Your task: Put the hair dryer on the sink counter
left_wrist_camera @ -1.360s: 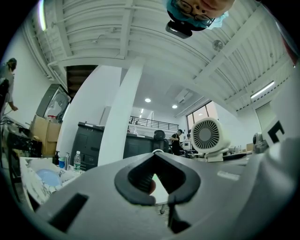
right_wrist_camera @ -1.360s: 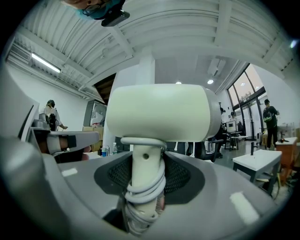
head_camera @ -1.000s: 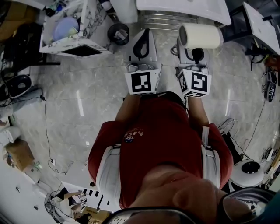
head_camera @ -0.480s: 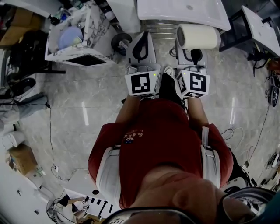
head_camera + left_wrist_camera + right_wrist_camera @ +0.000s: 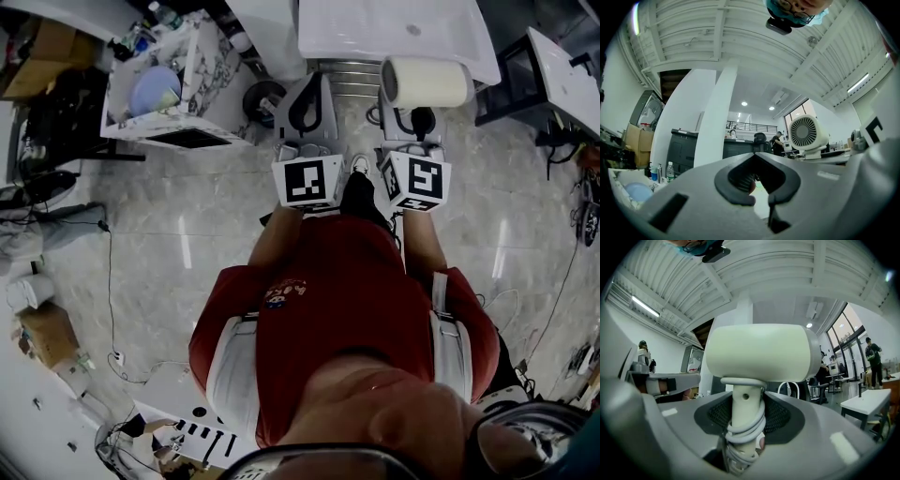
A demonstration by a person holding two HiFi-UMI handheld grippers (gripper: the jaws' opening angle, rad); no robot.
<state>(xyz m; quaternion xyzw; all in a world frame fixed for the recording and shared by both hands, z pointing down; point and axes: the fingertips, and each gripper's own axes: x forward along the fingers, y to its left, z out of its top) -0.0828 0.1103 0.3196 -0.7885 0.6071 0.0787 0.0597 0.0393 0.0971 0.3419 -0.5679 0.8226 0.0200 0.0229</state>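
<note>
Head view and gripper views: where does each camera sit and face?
Head view: on the person's head, facing down; shows red shirt, forearms, left gripper, right gripper.
Left gripper view: on the left gripper, along its shut, empty jaws into the room.
Right gripper view: on the right gripper, along jaws clamping the hair dryer.
Shared: all three show the hair dryer.
</note>
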